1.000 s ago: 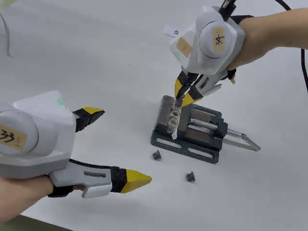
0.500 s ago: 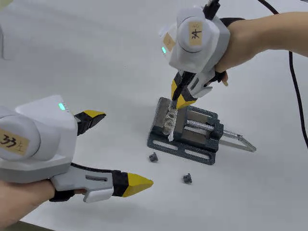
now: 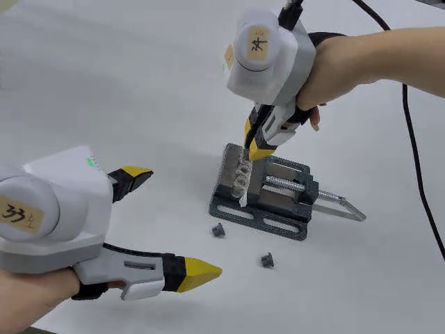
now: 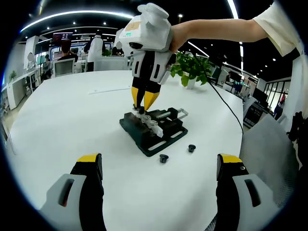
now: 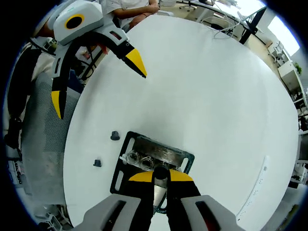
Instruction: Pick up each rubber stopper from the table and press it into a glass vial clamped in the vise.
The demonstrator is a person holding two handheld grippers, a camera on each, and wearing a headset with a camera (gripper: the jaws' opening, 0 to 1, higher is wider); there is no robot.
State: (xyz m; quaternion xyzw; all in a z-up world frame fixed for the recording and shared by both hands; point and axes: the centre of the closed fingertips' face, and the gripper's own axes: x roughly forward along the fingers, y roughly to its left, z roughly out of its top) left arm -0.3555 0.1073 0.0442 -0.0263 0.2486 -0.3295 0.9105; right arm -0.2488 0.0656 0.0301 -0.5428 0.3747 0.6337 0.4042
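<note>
My left hand-held gripper (image 3: pixel 177 220), jaws apart, hangs left of the dark metal vise (image 3: pixel 261 217). Two small dark rubber stoppers (image 3: pixel 218 229) lie before it. My right hand-held gripper (image 3: pixel 254 147) pinches a third stopper (image 5: pixel 161 171) over the vise's clear glass vials (image 3: pixel 241 177); I fear off-centre pressing cracks glass.

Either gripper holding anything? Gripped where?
Right gripper pinches a dark stopper by its sides at the jaw tips, over the vials in the vise. Left gripper is open, empty.

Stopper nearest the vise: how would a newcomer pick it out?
Find the dark vise on the white table. Two small grey stoppers lie loose before it. The nearer stopper sits just off the base's corner; the other stopper lies farther out.
</note>
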